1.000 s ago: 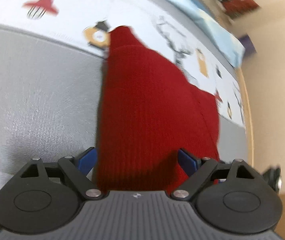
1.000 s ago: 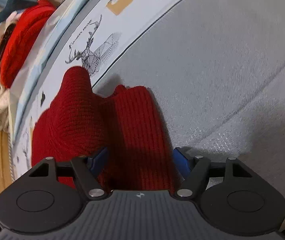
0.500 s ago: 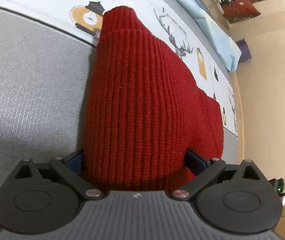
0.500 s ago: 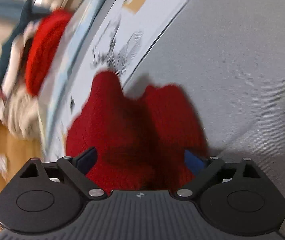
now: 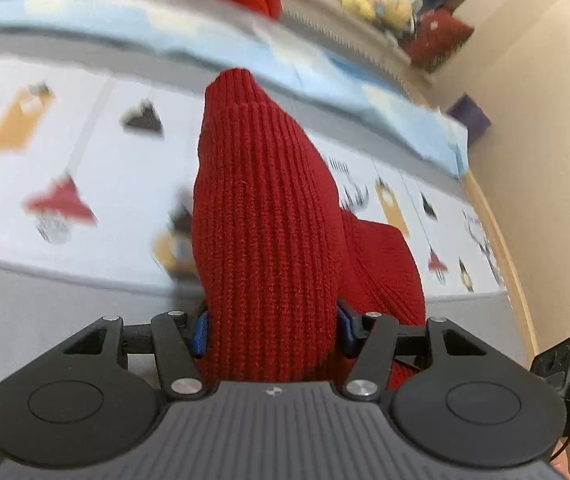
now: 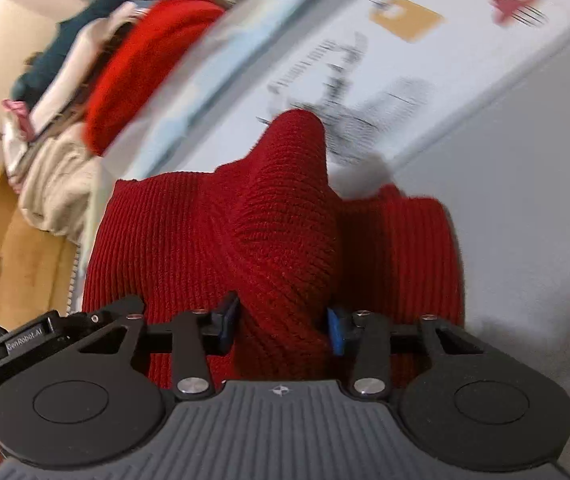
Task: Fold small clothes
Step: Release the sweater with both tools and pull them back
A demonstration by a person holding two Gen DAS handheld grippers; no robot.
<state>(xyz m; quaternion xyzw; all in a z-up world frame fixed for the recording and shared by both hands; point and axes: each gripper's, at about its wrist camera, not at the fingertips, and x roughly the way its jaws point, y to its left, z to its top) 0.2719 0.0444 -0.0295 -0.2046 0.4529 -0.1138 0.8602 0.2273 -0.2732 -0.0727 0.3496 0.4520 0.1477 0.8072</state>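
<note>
One red knitted garment fills the middle of both views, and two grippers are on it. In the left wrist view, the left gripper has its jaws closing on a bunched ridge of the red knit, both blue pads pressed into the wool on either side; the ridge rises away from the gripper over a white sheet printed with small lamp and lantern shapes, with one pale blue cloth along its far edge. In the right wrist view, a blurred pile of clothes sits far left, then the right gripper, jaws closing too, pinches a raised fold of the same garment, which lies partly on the printed sheet and partly on the grey fabric surface at right.
</note>
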